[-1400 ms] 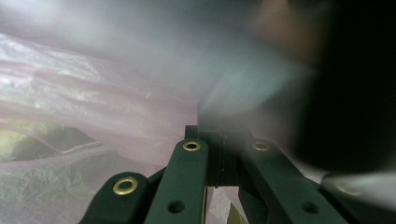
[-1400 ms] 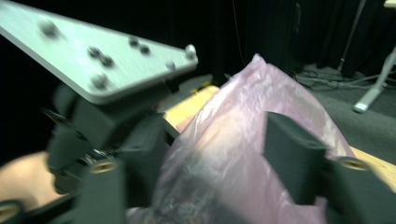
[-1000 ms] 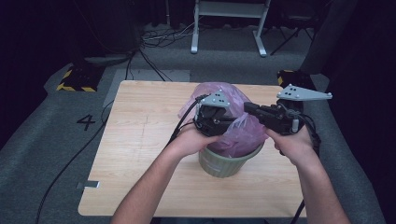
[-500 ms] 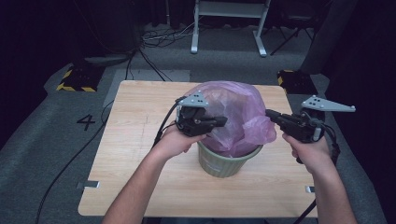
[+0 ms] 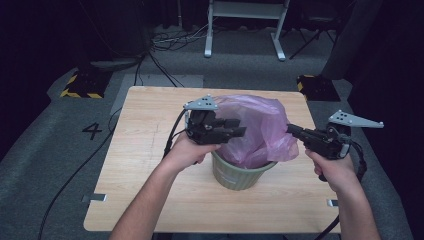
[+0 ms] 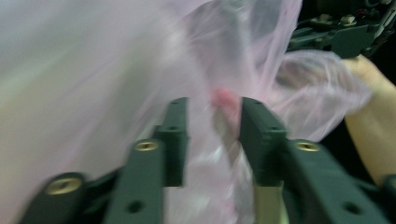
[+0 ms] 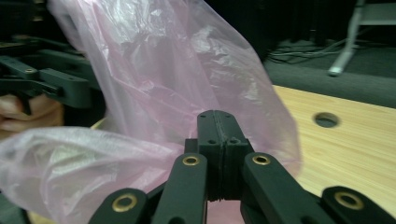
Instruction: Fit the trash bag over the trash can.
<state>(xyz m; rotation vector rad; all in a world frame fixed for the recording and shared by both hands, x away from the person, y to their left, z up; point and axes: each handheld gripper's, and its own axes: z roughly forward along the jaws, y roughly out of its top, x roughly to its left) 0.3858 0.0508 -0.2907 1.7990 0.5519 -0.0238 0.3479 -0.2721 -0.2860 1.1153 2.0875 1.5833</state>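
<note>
A pale green bin stands on the wooden table with a thin pink bag billowing out of it. My left gripper is at the bag's left side. Its jaws have just been opening and stand apart in the left gripper view, with loose bag film between them. My right gripper is at the bag's right edge. Its jaws are pressed together on a fold of the bag, pulling it to the right.
The bin stands right of the table's centre, near the front edge. A round hole is in the tabletop beyond the bag. Cables trail off the table's left side. A white frame stands on the floor behind.
Both grippers were close together over the bin; now they are apart, left one to the left, right one to the right and lower. The bag is spread wider. The left jaws have opened.
</note>
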